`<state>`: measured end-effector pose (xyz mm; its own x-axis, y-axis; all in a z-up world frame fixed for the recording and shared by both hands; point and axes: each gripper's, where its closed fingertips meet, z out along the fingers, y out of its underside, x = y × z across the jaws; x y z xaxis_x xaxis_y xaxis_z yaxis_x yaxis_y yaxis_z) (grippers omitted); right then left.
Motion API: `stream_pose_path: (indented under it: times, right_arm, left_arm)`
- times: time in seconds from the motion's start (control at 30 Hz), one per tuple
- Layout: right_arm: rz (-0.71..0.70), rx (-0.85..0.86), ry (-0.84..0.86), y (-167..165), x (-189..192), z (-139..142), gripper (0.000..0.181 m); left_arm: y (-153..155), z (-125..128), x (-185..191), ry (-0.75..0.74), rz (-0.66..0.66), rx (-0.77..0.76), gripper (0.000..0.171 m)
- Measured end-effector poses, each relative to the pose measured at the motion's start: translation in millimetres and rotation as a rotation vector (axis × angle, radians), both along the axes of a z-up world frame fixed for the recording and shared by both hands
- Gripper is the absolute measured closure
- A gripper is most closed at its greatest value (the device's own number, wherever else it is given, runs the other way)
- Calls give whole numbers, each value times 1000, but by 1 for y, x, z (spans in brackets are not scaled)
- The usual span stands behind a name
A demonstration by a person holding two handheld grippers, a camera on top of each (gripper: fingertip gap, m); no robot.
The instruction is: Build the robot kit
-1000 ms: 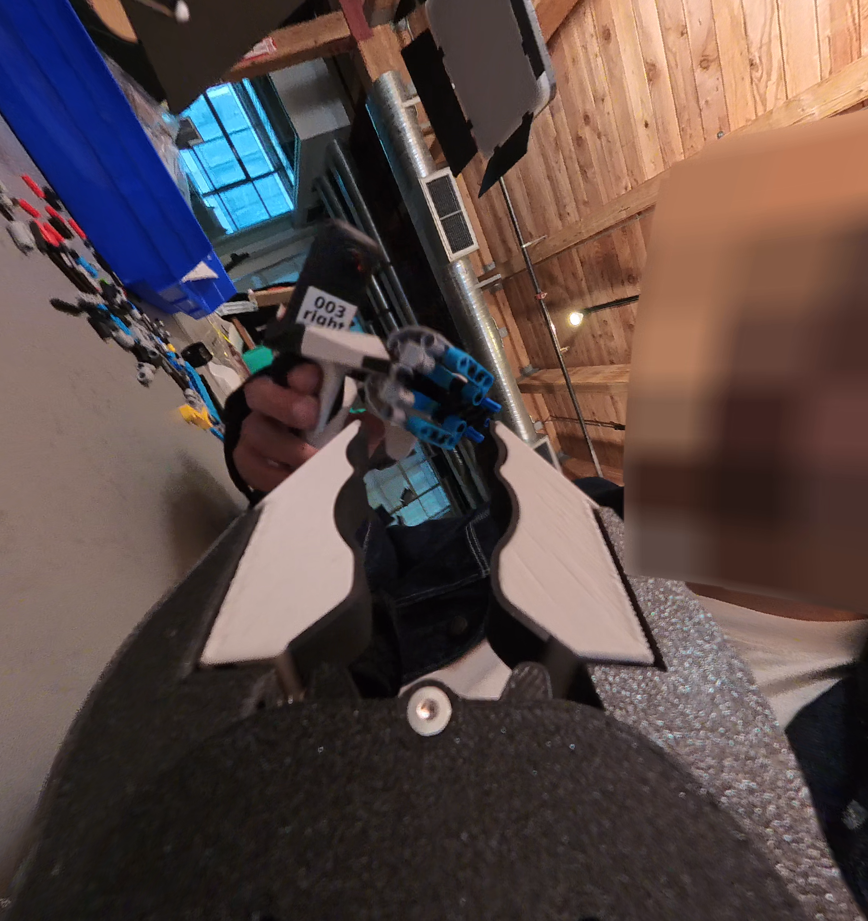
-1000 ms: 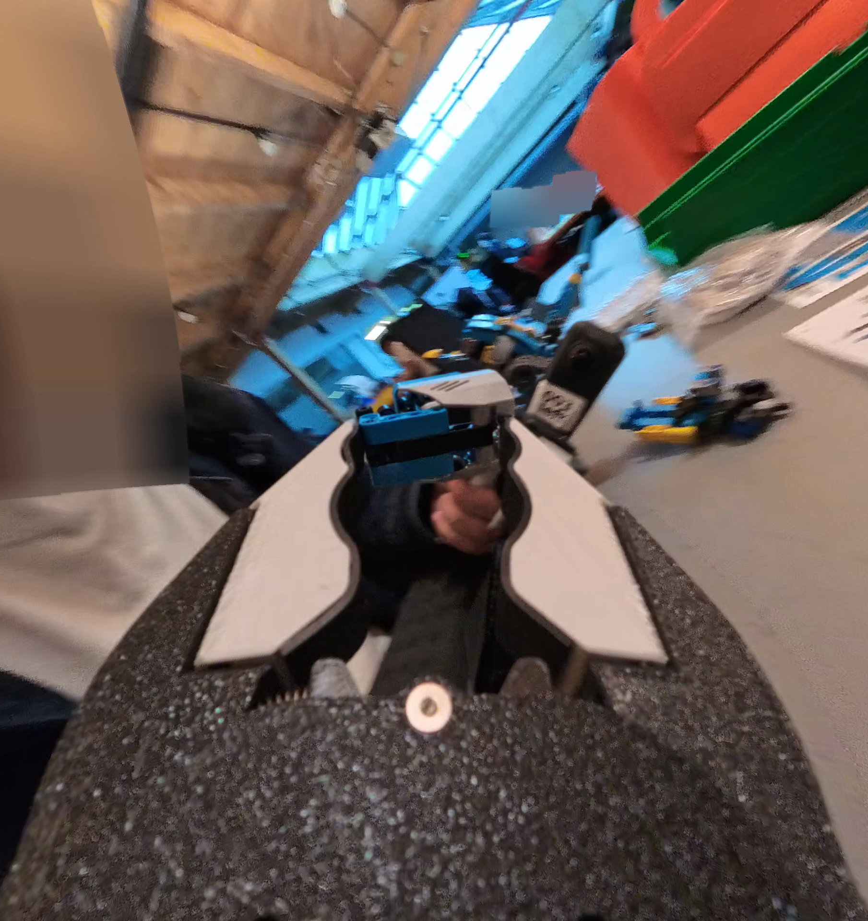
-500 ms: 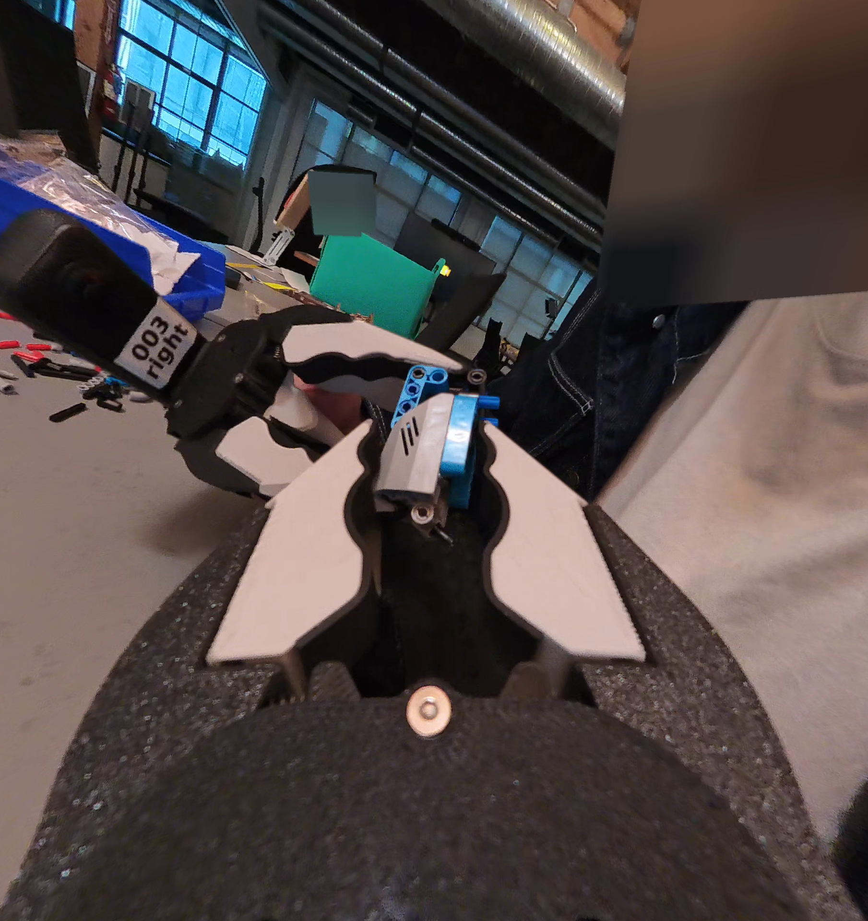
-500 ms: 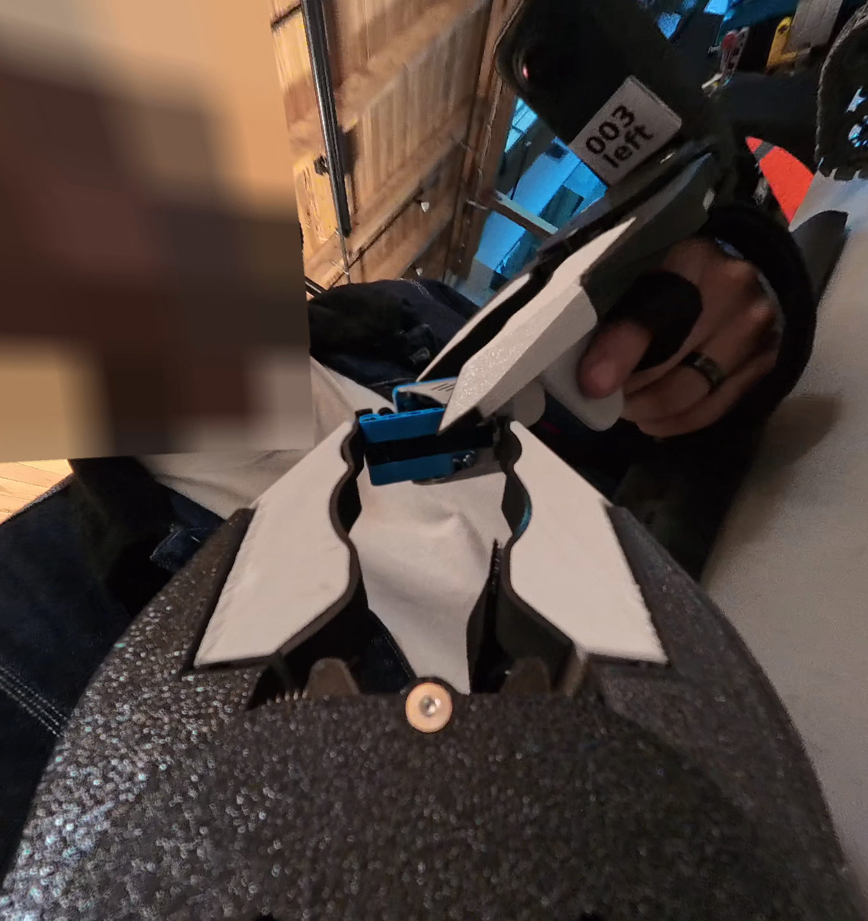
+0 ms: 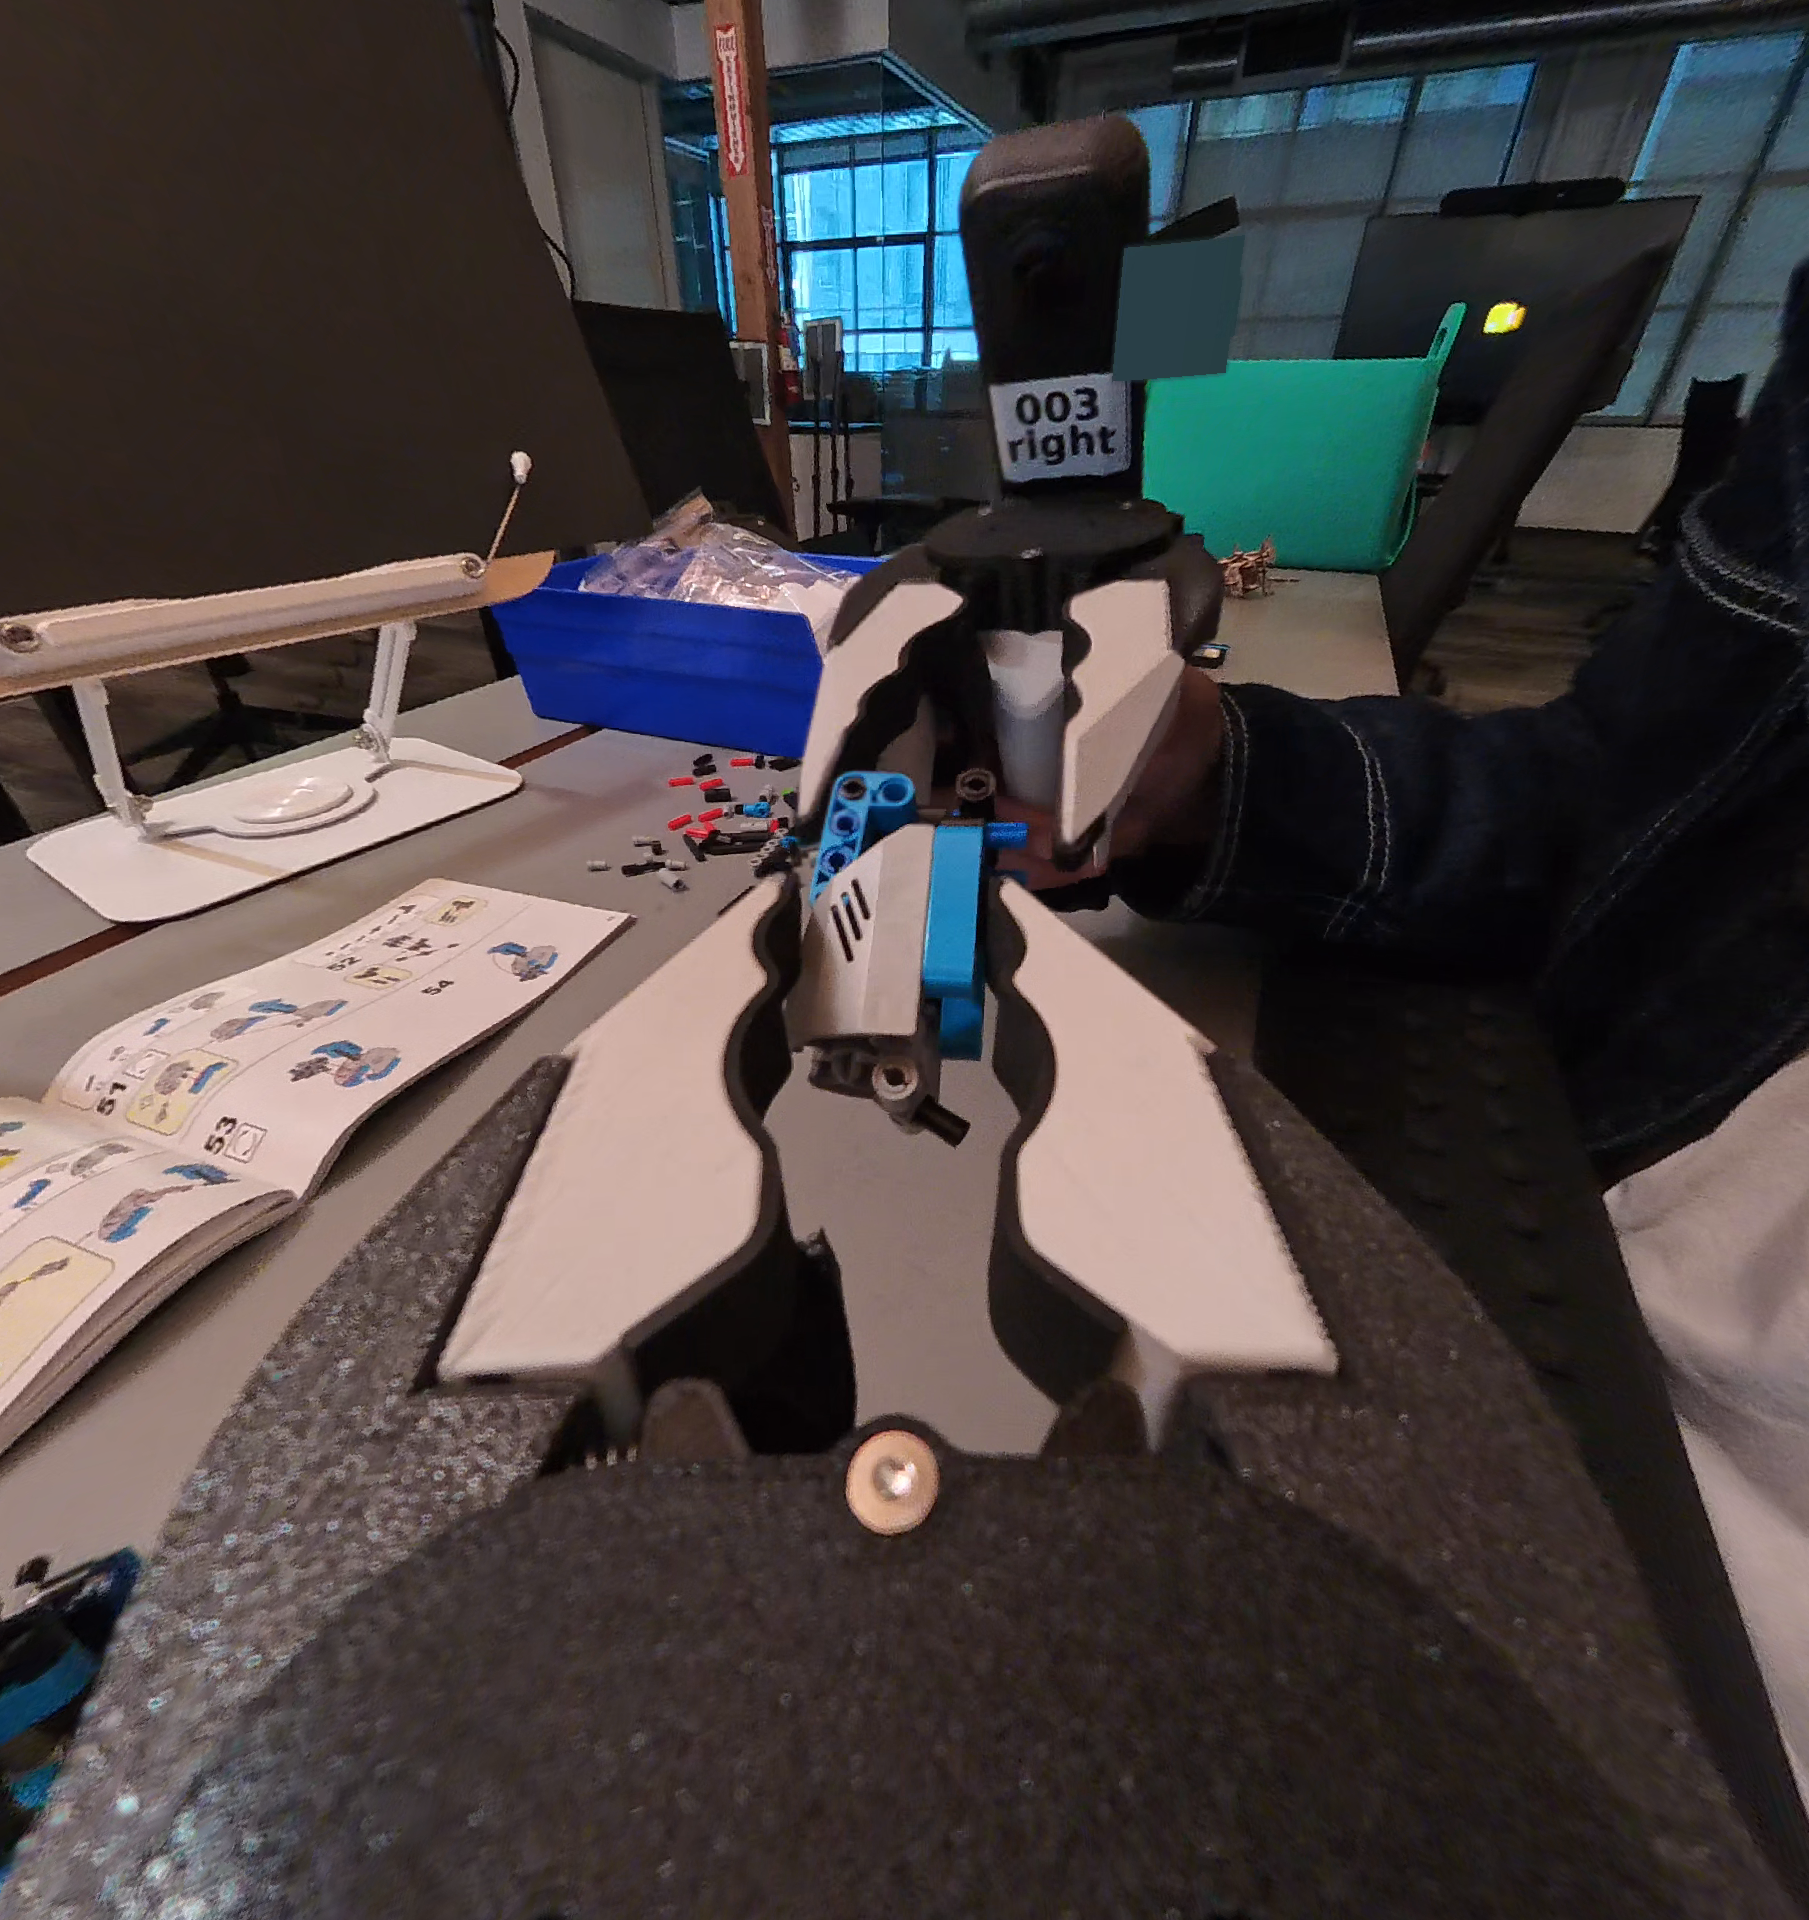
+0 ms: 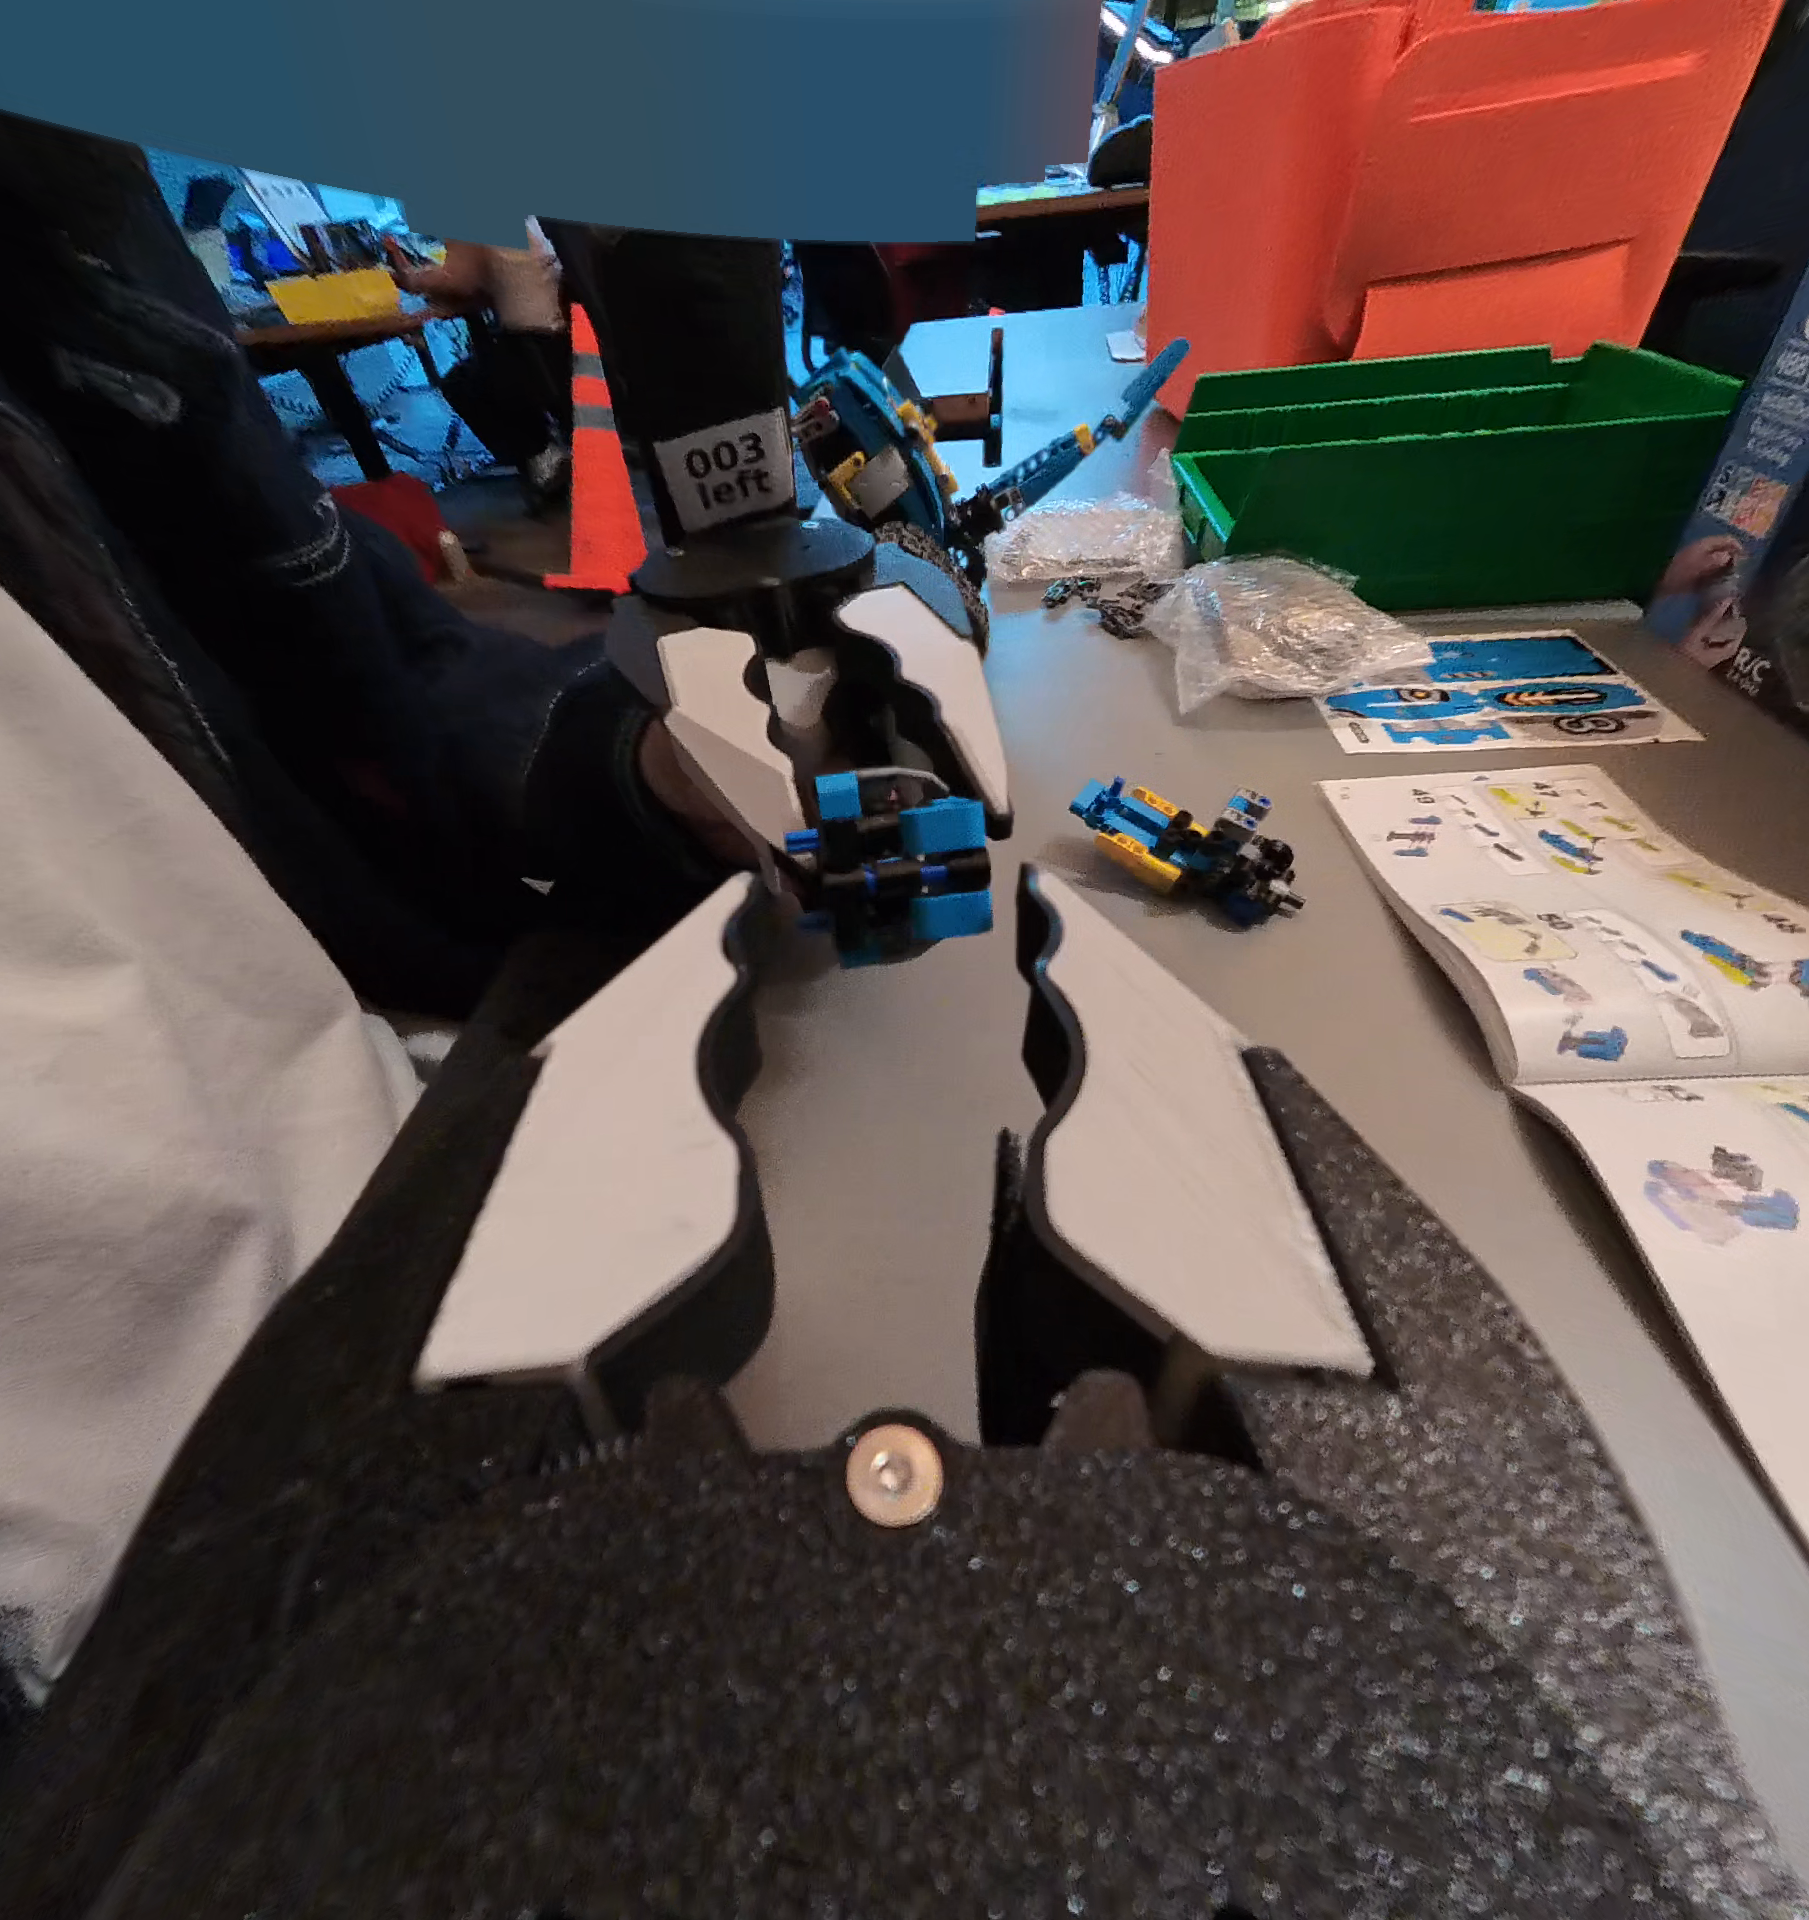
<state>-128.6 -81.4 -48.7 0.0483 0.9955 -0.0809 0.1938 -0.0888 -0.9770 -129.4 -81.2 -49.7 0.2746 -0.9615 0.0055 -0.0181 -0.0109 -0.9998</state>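
Note:
My left gripper (image 5: 889,899) is shut on a small blue and grey brick assembly (image 5: 879,956) and holds it above the grey table (image 5: 69,914). The right gripper (image 5: 947,821) faces it from the far side, pointing down, jaws apart around the assembly's far end. In the right wrist view my right gripper (image 6: 884,888) is open; its fingertips (image 6: 1035,904) stand either side of the assembly (image 6: 931,904) with gaps showing. The left gripper (image 6: 892,847) clamps the assembly from above there. A hand and a dark denim sleeve (image 5: 1399,831) are behind the right gripper.
An open instruction booklet (image 5: 308,1029) lies left of the grippers; it also shows in the right wrist view (image 6: 1606,935). Nearby are a small blue and yellow sub-assembly (image 6: 1180,842), loose pieces (image 5: 713,821), a blue bin (image 5: 661,655), a green bin (image 6: 1451,499), plastic bags (image 6: 1274,623) and a white lamp base (image 5: 276,810).
The right gripper held the assembly a second ago. The left gripper closed on it, the right gripper opened, and both swung down level over the table.

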Motion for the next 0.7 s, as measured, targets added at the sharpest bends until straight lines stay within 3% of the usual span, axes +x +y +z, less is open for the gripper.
stream_pose_path:
  times: [0.23, 0.7]
  right_arm:
    - [2, 25, -12, -3, -2, 1, 150]
    - [48, 1, -96, -10, 1, -10, 151]
  left_arm:
    - [-5, 1, 3, -9, -32, 12, 138]
    - [-10, -9, 8, 49, -66, 11, 140]
